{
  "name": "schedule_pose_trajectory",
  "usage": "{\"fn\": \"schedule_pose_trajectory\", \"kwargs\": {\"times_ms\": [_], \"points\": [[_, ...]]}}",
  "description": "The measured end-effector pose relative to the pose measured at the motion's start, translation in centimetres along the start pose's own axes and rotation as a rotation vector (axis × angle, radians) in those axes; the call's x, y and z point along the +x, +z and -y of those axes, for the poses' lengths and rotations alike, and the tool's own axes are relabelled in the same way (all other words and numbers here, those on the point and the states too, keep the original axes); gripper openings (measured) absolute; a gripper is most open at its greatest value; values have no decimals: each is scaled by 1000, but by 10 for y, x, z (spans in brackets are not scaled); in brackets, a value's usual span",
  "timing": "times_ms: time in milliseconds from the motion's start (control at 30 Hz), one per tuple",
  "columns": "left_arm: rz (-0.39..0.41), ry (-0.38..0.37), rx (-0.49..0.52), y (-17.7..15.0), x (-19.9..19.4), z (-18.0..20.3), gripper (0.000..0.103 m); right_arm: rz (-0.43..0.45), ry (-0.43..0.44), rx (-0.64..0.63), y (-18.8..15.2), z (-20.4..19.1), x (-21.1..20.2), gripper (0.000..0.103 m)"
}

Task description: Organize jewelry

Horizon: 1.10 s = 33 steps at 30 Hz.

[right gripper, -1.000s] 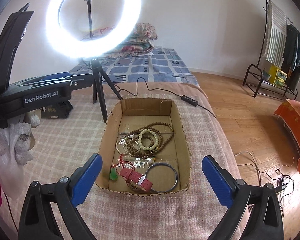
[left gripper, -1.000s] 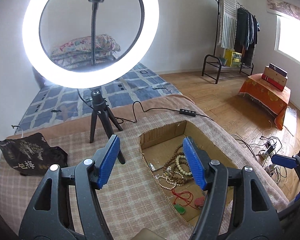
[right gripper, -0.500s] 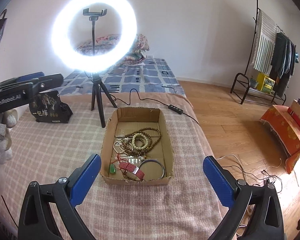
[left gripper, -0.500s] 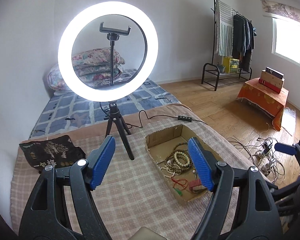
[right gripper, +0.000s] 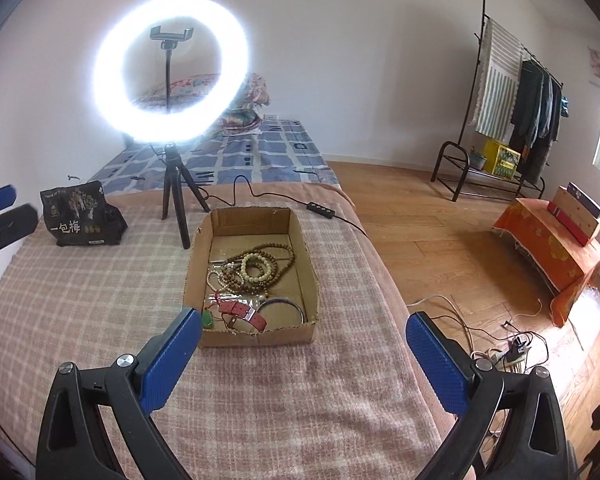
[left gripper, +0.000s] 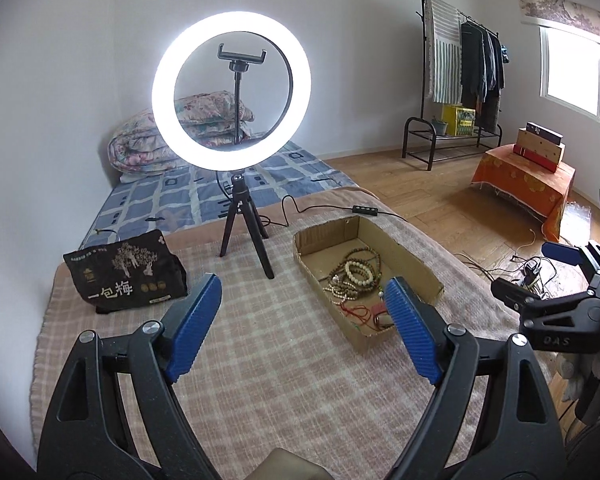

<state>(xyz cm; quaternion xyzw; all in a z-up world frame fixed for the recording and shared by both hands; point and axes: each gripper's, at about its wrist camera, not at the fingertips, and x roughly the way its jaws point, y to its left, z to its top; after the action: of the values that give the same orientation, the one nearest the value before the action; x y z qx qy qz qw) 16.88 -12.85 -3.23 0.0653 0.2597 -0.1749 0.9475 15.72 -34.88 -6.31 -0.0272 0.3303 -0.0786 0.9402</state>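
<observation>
A shallow cardboard box [right gripper: 256,336] lies on the checked blanket. It holds a heap of wooden and cream bead bracelets [right gripper: 256,268], a red watch strap [right gripper: 242,312], a thin metal bangle [right gripper: 284,310] and a green pendant [right gripper: 208,320]. My right gripper [right gripper: 304,320] hovers open, short of the box's near wall, with nothing between its pads. My left gripper [left gripper: 304,292] hangs back to the left of the box [left gripper: 404,256] and the beads [left gripper: 356,270]. Its jaws are opening and hold nothing.
A lit ring light [left gripper: 232,96] on a small black tripod stands behind the box. Its cable and controller [left gripper: 364,209] trail off the bed. A black printed bag [left gripper: 128,276] sits at the left. The bed's right edge drops to a wooden floor with loose cables [right gripper: 512,348].
Both grippers have drawn back and risen from the box, which now looks smaller and farther off. The left jaws have spread wider. The jewelry has not moved.
</observation>
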Motion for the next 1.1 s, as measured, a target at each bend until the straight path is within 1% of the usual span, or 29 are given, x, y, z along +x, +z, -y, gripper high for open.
{"fn": "schedule_pose_trajectory", "kwargs": {"times_ms": [100, 267, 333, 400, 667, 800, 1100], "points": [[-1, -1, 1, -8, -6, 3, 86, 8, -4, 10, -5, 2, 0, 103], [0, 9, 32, -19, -12, 13, 88, 24, -22, 6, -9, 2, 0, 103], [5, 9, 36, -21, -13, 16, 98, 26, -21, 13, -11, 3, 0, 103], [18, 8, 37, -24, -16, 18, 100, 31, -15, 17, -12, 4, -1, 103], [-4, -15, 23, -29, -18, 22, 102, 64, -22, 57, -13, 8, -3, 103], [-18, -19, 27, -31, -15, 24, 102, 65, -19, 77, -13, 11, 0, 103], [-27, -22, 21, -32, -13, 23, 102, 53, -26, 59, -15, 4, 4, 103]]}}
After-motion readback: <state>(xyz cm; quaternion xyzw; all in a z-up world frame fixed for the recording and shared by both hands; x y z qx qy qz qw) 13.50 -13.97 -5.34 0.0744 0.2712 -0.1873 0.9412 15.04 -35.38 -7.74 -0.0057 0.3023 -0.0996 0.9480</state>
